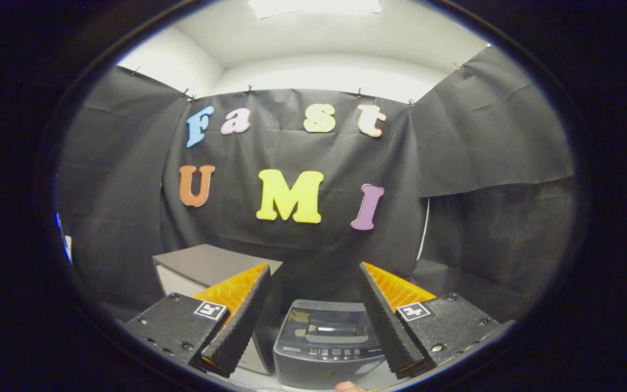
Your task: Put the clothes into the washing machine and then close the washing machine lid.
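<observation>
Washing machine (327, 345) grey, lid closed

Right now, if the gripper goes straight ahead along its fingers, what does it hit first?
Most likely the washing machine: it sits between and just beyond the open gripper, jaws spread and empty. The grey box stands off to one side. Depth is unclear.

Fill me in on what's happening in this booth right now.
A person is holding the tongs up in front of a small toy-size washer that sits on the table. The fingers stand wide apart and hold nothing; the washer shows between them, a little beyond their tips. Its lid looks down. A grey box stands behind the washer to one side. A fingertip pokes in just in front of the washer. No loading has started as far as I can see.
</observation>
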Available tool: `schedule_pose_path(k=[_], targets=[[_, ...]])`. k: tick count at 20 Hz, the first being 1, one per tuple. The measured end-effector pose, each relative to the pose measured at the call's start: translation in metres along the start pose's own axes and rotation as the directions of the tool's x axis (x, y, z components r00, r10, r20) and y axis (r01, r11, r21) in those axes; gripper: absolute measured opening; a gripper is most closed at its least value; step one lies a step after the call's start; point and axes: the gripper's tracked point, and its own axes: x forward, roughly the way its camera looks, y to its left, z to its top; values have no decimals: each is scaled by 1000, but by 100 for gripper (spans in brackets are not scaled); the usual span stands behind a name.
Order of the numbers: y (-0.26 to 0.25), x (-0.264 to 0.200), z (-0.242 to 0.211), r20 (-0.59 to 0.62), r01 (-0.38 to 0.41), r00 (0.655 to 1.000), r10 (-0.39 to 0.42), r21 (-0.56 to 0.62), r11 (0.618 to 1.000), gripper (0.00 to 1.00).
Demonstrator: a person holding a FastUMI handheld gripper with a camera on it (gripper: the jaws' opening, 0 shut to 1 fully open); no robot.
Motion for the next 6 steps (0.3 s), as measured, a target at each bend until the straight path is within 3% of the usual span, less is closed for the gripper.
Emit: schedule_pose_path(k=[6], targets=[[-15,-49,-44,-51,-34,998,37,65,997,99]])
